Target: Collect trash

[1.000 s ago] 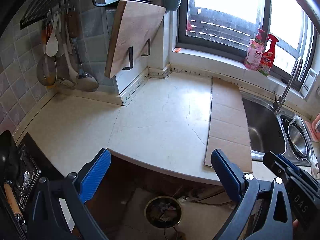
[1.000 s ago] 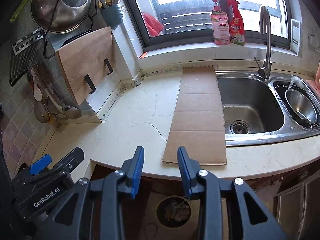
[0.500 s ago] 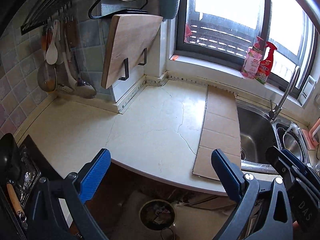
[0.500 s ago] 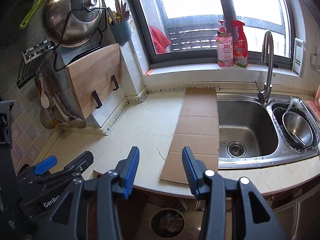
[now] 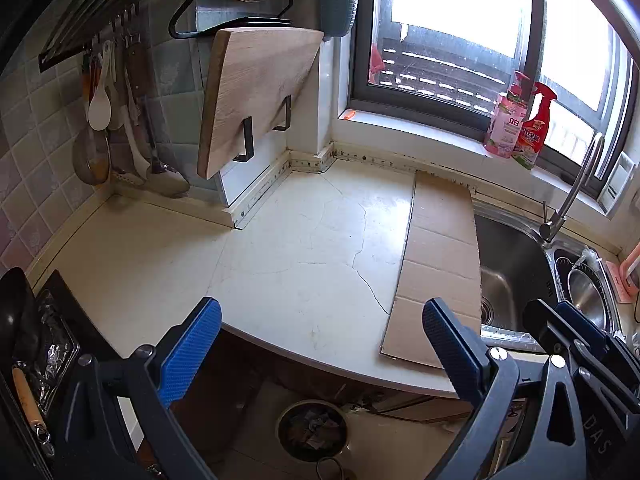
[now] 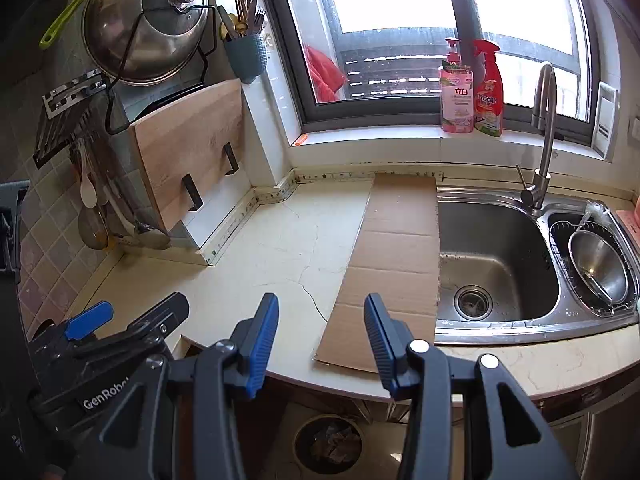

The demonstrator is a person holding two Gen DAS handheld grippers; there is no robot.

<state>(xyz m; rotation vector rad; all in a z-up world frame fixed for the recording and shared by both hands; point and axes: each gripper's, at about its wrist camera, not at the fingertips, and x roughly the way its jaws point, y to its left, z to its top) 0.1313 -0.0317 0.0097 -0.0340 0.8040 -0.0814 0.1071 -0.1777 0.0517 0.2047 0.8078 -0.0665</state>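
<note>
A round trash bin (image 5: 313, 429) with scraps in it stands on the floor below the counter edge; it also shows in the right wrist view (image 6: 329, 443). A flat strip of brown cardboard (image 5: 438, 264) lies on the cream counter beside the sink, also seen in the right wrist view (image 6: 390, 264). My left gripper (image 5: 320, 344) is open wide and empty, held in front of the counter edge above the bin. My right gripper (image 6: 320, 336) is open and empty, just right of the left one, before the cardboard's near end.
A steel sink (image 6: 496, 264) with a tap (image 6: 540, 152) and a metal bowl (image 6: 596, 268) lies at the right. A wooden cutting board (image 5: 256, 96) and hanging utensils (image 5: 108, 128) are on the left wall. Two cleaner bottles (image 6: 472, 88) stand on the sill. A stove (image 5: 44, 360) is at the far left.
Both grippers have risen and pulled back from the counter, so more of the wall and window shows. The right jaws have opened a little wider. Nothing on the counter moved.
</note>
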